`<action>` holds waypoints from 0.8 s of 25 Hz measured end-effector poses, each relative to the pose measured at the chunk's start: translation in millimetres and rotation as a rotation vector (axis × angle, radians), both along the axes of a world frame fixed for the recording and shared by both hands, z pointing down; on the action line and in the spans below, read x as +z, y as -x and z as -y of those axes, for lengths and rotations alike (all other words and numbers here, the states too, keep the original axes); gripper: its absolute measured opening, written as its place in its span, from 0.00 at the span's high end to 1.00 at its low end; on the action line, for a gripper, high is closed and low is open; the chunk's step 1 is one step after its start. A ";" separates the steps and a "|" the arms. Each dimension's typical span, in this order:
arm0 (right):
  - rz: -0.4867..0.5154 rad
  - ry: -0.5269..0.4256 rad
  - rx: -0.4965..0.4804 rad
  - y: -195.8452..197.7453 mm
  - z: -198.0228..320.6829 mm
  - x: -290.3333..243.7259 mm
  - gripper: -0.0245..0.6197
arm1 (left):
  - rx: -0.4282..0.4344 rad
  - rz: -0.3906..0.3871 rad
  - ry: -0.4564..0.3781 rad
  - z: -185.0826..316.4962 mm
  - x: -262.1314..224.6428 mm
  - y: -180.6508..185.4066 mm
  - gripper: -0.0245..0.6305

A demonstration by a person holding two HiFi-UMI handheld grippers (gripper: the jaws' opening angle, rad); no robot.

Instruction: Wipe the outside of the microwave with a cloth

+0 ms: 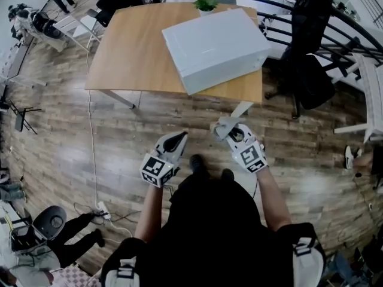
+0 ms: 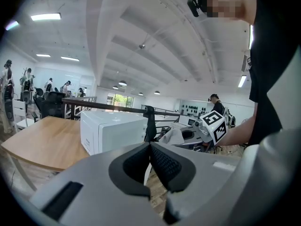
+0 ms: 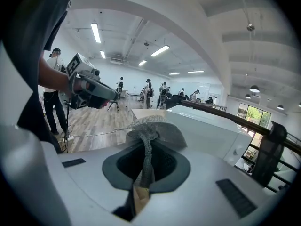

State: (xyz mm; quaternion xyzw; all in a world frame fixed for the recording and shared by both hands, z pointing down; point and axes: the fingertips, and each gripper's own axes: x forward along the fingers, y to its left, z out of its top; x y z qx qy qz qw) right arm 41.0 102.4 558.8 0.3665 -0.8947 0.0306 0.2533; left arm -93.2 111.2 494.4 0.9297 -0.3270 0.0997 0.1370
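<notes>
The white microwave (image 1: 214,48) sits on the right part of a wooden table (image 1: 134,52); it also shows in the left gripper view as the microwave (image 2: 110,131) and in the right gripper view as the microwave (image 3: 207,131). My right gripper (image 1: 230,130) is shut on a grey cloth (image 1: 226,124), held in the air short of the table's near edge. In its own view the cloth (image 3: 151,126) fans out above the pinched jaws of the right gripper (image 3: 146,149). My left gripper (image 1: 178,139) is shut with nothing in it, level with the right one; the left gripper (image 2: 150,147) shows its pads touching.
A small green plant (image 1: 206,4) stands behind the microwave. A dark curved railing (image 1: 335,23) and black office chair (image 1: 311,79) lie right of the table. A white cable (image 1: 91,130) runs over the wooden floor at left. People stand in the background.
</notes>
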 end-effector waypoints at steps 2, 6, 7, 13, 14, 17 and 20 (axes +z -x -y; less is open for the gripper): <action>-0.002 -0.005 0.011 0.2 6.0 1.9 0.94 | 0.006 0.004 0.012 7.0 1.8 0.9 0.96; 0.001 -0.006 0.034 4.8 14.0 3.9 0.94 | 0.019 0.003 0.007 18.5 0.8 5.5 0.96; 0.004 -0.007 0.039 7.3 15.6 4.0 0.94 | 0.024 0.002 0.004 20.4 0.5 7.9 0.96; 0.013 -0.009 0.051 20.7 24.2 4.4 0.94 | 0.041 0.002 -0.013 29.4 0.7 21.2 0.96; 0.011 -0.006 0.052 22.9 25.1 5.4 0.94 | 0.040 0.000 -0.018 30.6 0.3 23.8 0.96; 0.006 0.001 0.056 33.2 27.8 7.6 0.94 | 0.038 0.000 -0.006 31.4 2.0 35.0 0.96; 0.005 -0.002 0.057 43.2 32.9 8.6 0.94 | 0.040 -0.002 -0.013 34.0 4.7 46.3 0.96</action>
